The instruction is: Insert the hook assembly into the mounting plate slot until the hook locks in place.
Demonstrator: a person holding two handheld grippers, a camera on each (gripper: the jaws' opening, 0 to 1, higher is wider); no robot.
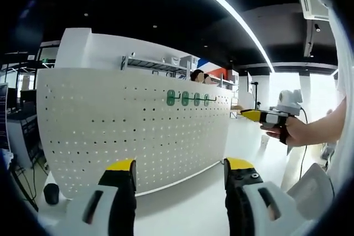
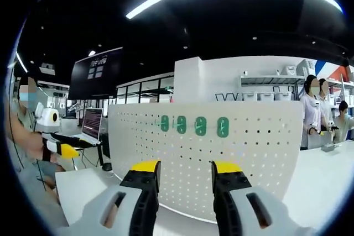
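Both grippers have yellow tips and grey bodies. Left gripper [image 1: 180,178] has its jaws spread wide with nothing between them, and so does the right gripper [image 2: 186,181]. They are held back from the tall white metal board full of small holes [image 1: 110,131], probably so the whole board can be seen. Four green plastic hooks [image 2: 193,125] hang in a row near the top of that board, which stands upright on a white table [image 2: 83,189]. No hook is in either gripper, so the pushing-in step looks not yet begun.
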